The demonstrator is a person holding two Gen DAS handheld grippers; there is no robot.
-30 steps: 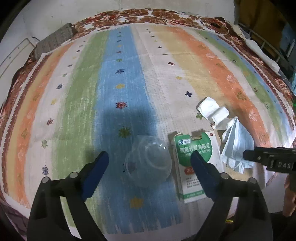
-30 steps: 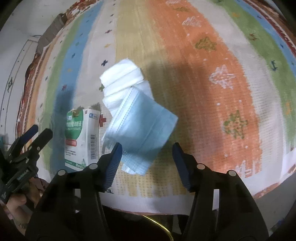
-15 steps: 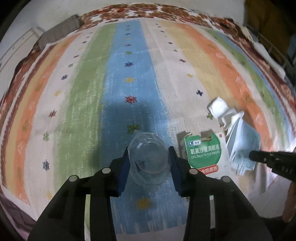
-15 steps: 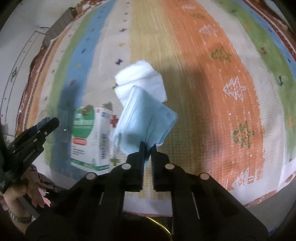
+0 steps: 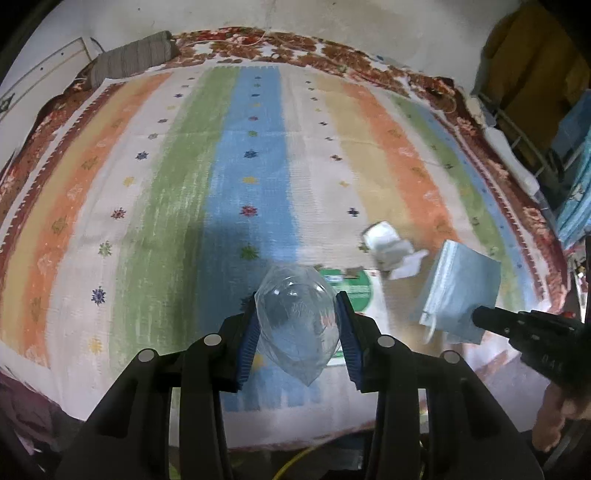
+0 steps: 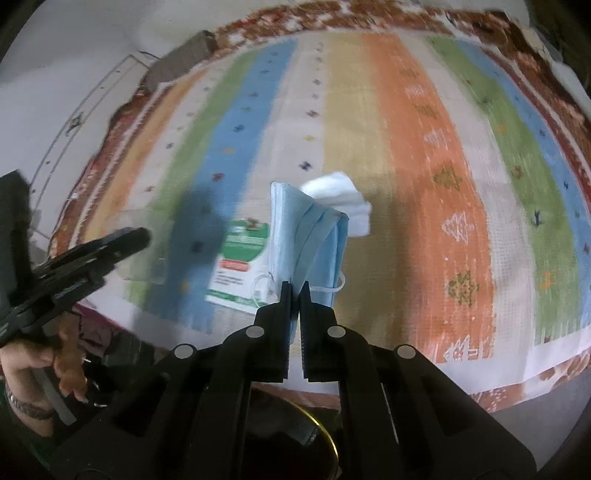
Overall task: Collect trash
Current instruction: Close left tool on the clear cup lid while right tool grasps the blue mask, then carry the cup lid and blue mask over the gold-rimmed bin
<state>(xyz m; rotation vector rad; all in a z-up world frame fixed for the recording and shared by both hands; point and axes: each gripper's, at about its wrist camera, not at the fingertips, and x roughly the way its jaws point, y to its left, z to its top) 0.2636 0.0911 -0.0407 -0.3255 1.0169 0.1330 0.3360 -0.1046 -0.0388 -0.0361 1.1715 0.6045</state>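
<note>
While both hands hang over the near edge of the striped woven rug (image 5: 184,206), each tool has a piece of trash clamped in it. The left gripper (image 5: 298,328) has its blue-padded jaws pressed against the two sides of a clear, crumpled plastic dome lid (image 5: 297,321), which bulges between them and stands clear of the rug. The right gripper (image 6: 294,295) has its jaws pinched tight together on the lower edge of a pale blue pleated face mask (image 6: 306,236); the mask stands up from the tips, folded, with its white ear loop (image 6: 334,286) dangling beside the jaws. In the left wrist view the same mask (image 5: 461,291) hangs from the black tip of the right tool (image 5: 495,319), raised off the rug, and a bare hand (image 5: 557,413) shows below it at the right edge.

Two things lie on the rug. A green and white cardboard medicine box (image 6: 236,266) rests flat near the front fringe, between the two tools, partly hidden behind the lid in the left wrist view (image 5: 354,288). Just beyond it, a crumpled white tissue (image 6: 340,199) sits on the cream and yellow stripes, close behind the raised mask. A grey striped cushion (image 5: 136,59) lies at the far left corner of the rug, against the pale wall (image 5: 332,18)
</note>
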